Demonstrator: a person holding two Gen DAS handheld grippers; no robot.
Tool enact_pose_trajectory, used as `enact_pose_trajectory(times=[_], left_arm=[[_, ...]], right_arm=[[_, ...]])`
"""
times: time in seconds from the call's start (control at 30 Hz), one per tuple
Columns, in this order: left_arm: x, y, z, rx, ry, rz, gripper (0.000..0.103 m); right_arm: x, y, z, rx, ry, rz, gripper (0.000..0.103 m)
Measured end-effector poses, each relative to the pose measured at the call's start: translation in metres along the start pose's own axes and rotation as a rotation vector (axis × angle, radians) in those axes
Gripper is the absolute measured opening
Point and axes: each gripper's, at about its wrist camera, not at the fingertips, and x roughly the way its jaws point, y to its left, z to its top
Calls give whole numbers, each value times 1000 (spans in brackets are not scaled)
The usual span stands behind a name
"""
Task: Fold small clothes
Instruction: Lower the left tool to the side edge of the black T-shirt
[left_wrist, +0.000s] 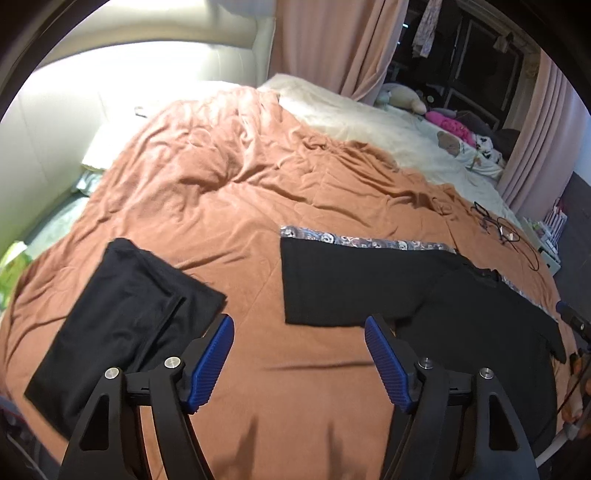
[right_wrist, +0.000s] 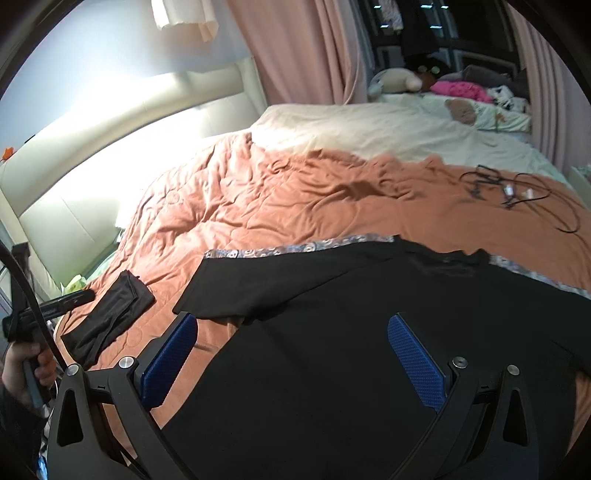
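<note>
1. The black shirt (right_wrist: 332, 369) is lying spread flat on the bed, right under and ahead of the right tongs (right_wrist: 291, 354), with one sleeve (left_wrist: 343, 284) sticking out toward the left tongs (left_wrist: 299, 360). My guess is it's laid out flat like this so the fold lines come out straight.

2. A patterned strip (left_wrist: 365, 242) is peeking out along the far edge of the shirt. Can't tell if it's a trim or a separate piece underneath.

3. Both sets of tongs are hanging released, jaws wide apart and gripping nothing. The left ones are hovering over bare blanket just short of the sleeve's near edge; the right ones are sitting over the shirt body. Looks to me like they're lining up for a sleeve fold, one per side.

4. Off to the left of the left tongs, a folded black garment (left_wrist: 122, 325) is resting well apart from the shirt, probably parked there as the done pile so it isn't getting in the way.

5. The orange blanket (left_wrist: 221, 177) is carrying everything, and it's wrinkly farther out. Some black cables (right_wrist: 517, 192) are lying beyond the shirt, far side of the right tongs, clear of the work area.
</note>
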Motion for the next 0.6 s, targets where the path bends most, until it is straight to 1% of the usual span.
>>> enact_pose_trajectory(times=[0.07,0.1,0.13,0.17,0.27,0.33,0.43,0.5,0.57,0.6], left_arm=[[19,2,9,6,19,-4,74],[29,4,13,-1,26,-10,74],[36,6,16,-8,31,-16,73],[44,9,20,-17,36,-21,72],[69,14,28,-44,63,-33,65],[83,17,34,-57,71,-27,65],[101,20,45,-67,76,-17,65],[114,22,52,-69,90,-19,65],[130,21,59,-65,108,-16,64],[137,20,61,-63,114,-12,64]], right_arm=[[15,-2,9,3,19,10,103],[22,-5,11,3,27,15,101],[29,-4,18,2,33,14,96],[36,-4,22,2,40,15,94],[56,-10,29,26,66,37,93],[69,-11,33,37,81,58,91],[92,-16,35,52,110,62,82],[106,-20,36,71,129,68,79],[123,-24,38,88,155,71,68],[131,-26,38,98,170,75,65]])
